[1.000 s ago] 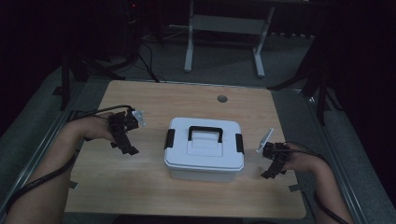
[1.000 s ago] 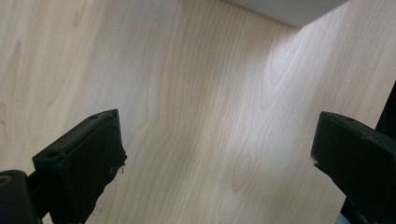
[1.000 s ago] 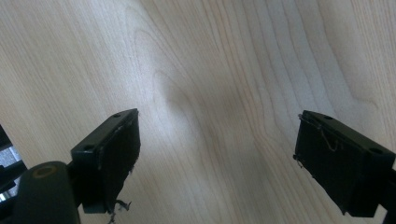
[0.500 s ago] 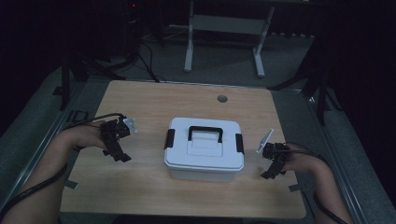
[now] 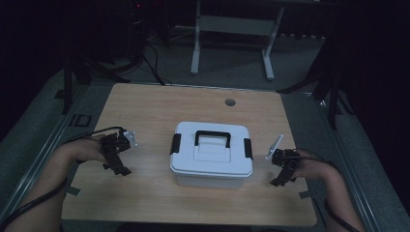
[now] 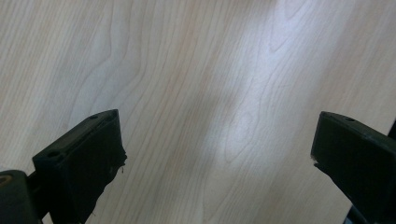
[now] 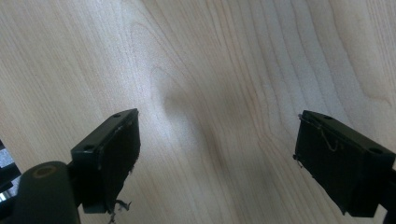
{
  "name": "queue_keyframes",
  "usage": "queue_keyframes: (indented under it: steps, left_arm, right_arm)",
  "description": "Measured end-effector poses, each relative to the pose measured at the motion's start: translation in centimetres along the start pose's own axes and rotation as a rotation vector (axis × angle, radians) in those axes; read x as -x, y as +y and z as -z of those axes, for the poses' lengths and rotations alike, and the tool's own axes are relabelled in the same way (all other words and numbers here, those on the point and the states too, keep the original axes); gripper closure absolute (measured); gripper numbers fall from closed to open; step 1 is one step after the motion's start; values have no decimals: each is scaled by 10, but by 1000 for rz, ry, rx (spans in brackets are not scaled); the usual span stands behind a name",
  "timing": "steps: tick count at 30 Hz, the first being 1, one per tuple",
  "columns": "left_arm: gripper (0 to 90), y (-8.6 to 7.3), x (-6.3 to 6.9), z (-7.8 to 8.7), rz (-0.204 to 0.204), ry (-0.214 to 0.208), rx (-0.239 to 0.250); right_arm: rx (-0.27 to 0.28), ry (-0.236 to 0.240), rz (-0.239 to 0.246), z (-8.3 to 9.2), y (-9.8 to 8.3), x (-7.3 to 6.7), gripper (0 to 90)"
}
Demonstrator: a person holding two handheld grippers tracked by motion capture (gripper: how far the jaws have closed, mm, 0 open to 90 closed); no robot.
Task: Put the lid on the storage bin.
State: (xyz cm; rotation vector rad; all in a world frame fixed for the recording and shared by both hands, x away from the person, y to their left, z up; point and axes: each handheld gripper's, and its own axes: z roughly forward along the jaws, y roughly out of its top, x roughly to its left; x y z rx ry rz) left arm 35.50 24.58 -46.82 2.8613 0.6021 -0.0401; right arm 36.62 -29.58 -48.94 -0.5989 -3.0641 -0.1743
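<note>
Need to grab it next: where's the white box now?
High view: the white box sits mid-table, between the left tool and right tool.

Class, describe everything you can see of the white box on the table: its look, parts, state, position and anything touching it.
The white box looks like plastic, rectangular with rounded corners. Its lid is on, with a black carrying handle lying across the top and a black latch at each short end. It sits upright and level near the middle of the wooden table. The left tool and right tool flank it, both apart from it; nothing touches it but the table.
</note>
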Motion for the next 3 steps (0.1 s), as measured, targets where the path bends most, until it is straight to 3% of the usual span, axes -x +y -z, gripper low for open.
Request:
queue_keyframes:
  steps: [3]
  left_arm:
    - [20, -3, 0, -3, 2, -6, 4]
  right_arm:
    - [2, 1, 2, -1, 0, 0, 140]
